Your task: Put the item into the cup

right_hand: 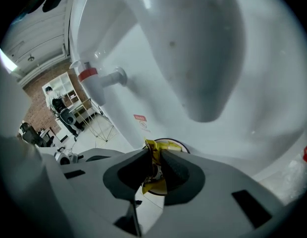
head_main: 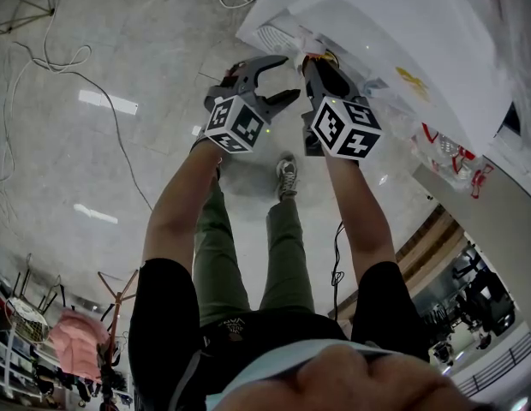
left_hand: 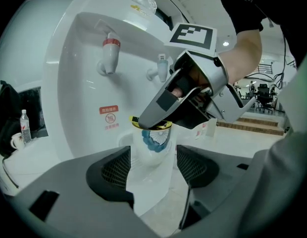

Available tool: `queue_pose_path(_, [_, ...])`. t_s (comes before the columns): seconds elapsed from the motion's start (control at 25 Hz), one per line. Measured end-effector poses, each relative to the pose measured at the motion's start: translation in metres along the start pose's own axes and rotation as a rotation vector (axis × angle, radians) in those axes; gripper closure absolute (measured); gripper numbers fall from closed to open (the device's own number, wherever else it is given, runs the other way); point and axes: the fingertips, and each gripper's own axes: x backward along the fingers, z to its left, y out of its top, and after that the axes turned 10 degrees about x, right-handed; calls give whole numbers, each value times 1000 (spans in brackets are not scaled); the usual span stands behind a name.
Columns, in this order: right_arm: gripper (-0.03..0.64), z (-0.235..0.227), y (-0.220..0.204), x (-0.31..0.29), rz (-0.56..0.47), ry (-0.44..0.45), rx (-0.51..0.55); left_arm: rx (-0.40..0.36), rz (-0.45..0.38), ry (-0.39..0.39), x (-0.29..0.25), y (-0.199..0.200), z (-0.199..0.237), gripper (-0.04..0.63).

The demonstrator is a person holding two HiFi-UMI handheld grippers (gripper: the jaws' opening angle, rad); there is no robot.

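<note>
Two grippers engaged: left gripper (left_hand: 153,168) clamps the paper cup (left_hand: 154,139) by its sides (thin wall, likely crushes easily). Right gripper (right_hand: 155,165) pinches a yellow sachet (right_hand: 150,184), hanging at the cup mouth. Sachet looks light, limp, crinkly; an edge pinch suits it.

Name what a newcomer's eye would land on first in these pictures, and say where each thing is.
First comes the right gripper, its jaws pinching a crumpled yellow item just above the mouth of a white paper cup. The cup sits between the jaws of the left gripper. Behind them rises a big white water dispenser, with a red-collared tap at the upper left of the left gripper view.
</note>
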Motion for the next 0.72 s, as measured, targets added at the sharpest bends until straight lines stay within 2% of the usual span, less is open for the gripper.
queue_pose_path(0.36, [525,2,0,-6,41,-38,44,7,-6,-3,7,-2,12,281])
queue_pose_path(0.72, [508,9,8,2,-45,0,29,12,-11,1,10,2,15,281])
